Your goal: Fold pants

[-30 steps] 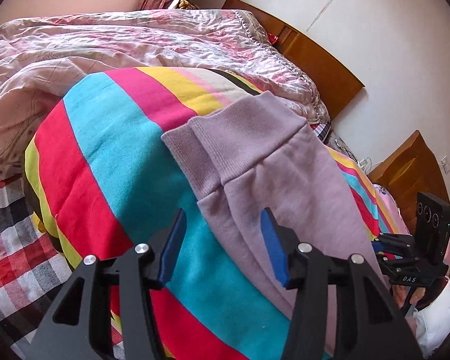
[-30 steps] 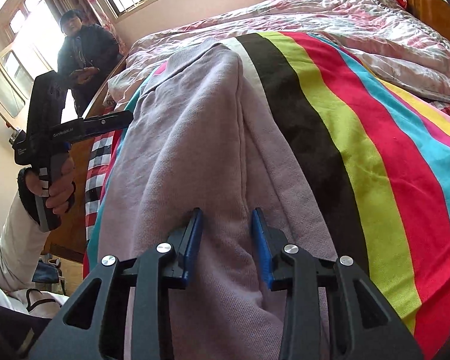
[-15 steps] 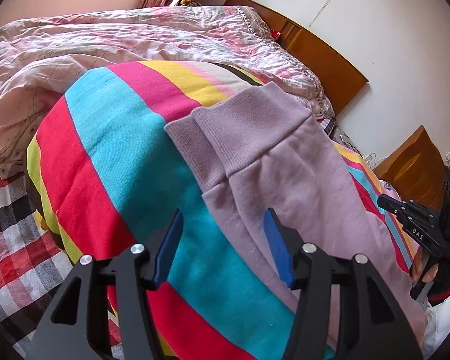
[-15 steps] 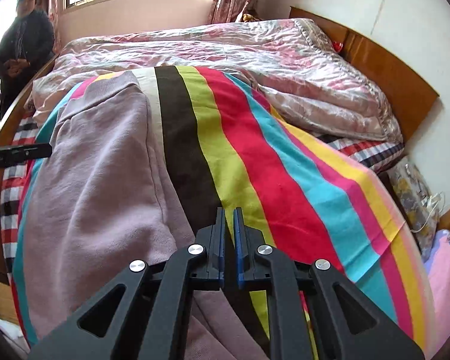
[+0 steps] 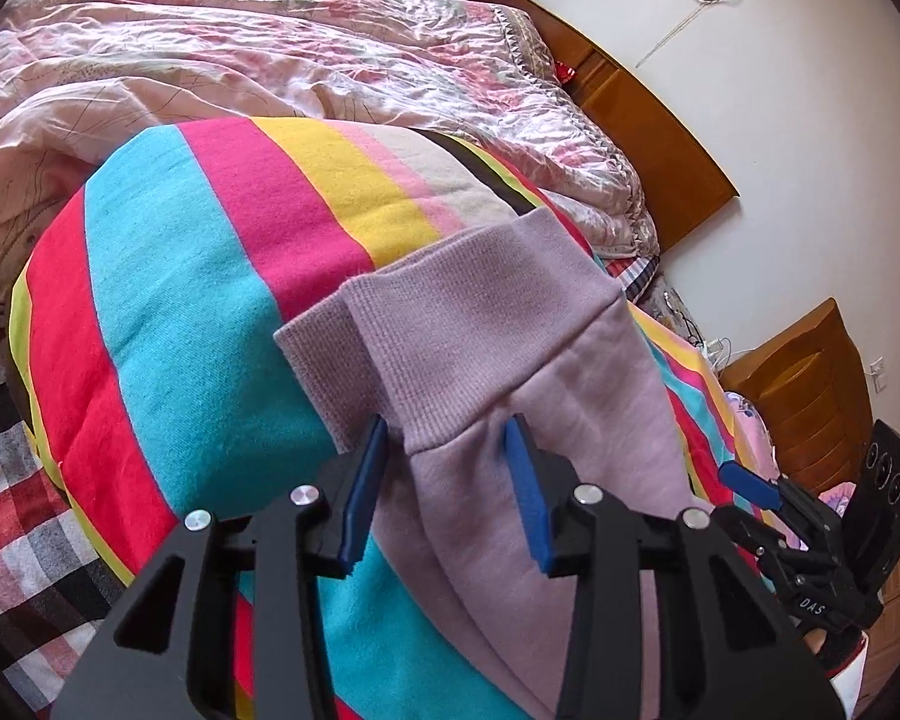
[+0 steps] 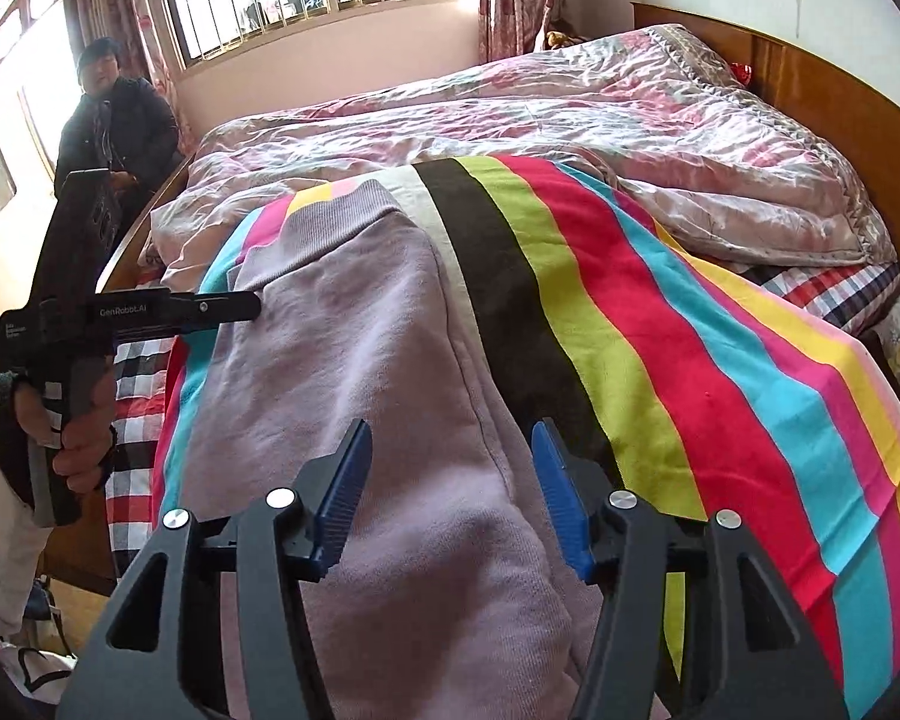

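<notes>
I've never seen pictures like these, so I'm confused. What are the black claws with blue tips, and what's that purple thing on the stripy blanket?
They are hand-held grabbing tools; a person carries one in each hand, each with a camera looking along its fingers. One picture is from the left gripper, the other from the right gripper. Lilac pants lie on a striped blanket on a bed. The left fingers have just been closing around the pants' cuff; the right ones just opened. Neither is squeezing anything.

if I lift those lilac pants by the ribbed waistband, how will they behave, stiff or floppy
Probably floppy: the lilac pants drape in soft rolls over the striped blanket. The ribbed waistband looks thicker, so it may keep some shape while the legs hang. The fleecy knit looks grippy, unlikely to slip from the pads.
</notes>
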`<state>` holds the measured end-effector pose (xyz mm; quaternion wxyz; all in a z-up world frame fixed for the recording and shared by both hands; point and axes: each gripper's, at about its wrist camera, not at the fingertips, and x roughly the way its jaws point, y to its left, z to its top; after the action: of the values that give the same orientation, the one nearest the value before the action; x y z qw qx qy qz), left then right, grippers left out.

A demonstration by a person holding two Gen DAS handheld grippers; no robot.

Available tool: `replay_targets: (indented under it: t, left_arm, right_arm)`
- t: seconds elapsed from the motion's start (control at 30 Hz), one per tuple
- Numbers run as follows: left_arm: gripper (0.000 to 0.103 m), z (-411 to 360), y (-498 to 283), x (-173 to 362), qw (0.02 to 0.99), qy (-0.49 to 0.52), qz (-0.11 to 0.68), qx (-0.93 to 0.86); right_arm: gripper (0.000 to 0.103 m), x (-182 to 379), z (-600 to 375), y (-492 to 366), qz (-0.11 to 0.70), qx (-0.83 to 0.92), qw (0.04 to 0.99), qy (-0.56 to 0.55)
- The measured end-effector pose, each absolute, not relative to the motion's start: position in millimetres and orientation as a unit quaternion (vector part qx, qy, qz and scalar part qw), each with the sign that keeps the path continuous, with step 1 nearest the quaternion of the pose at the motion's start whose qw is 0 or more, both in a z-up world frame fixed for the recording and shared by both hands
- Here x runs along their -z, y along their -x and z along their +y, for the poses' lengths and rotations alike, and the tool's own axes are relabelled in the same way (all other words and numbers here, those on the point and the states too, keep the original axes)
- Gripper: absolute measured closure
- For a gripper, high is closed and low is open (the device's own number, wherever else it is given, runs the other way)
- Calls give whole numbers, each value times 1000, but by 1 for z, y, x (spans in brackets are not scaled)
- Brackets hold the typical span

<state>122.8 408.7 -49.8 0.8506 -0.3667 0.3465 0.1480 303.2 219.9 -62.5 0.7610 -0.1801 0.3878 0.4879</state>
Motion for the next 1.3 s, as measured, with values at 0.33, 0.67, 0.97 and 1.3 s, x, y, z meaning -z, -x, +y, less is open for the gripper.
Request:
replay_targets:
  t: [0.33, 0.67, 0.97, 1.3]
  left_arm:
    - [93, 393, -95, 9, 898, 304, 285, -138]
    - [58, 403, -95, 28, 900, 239, 321, -173]
    - [58, 298, -209, -26, 928, 29, 371, 8]
    - [59, 265, -275, 21, 854, -132, 487, 122]
  right_arm:
    - [49, 60, 177, -281, 378, -484, 770, 171]
    - [51, 81, 50, -313, 438, -405, 787, 156]
    - [65, 82, -15, -315, 449, -411, 773, 177]
    - [72, 96, 40, -304, 426, -505, 702, 266]
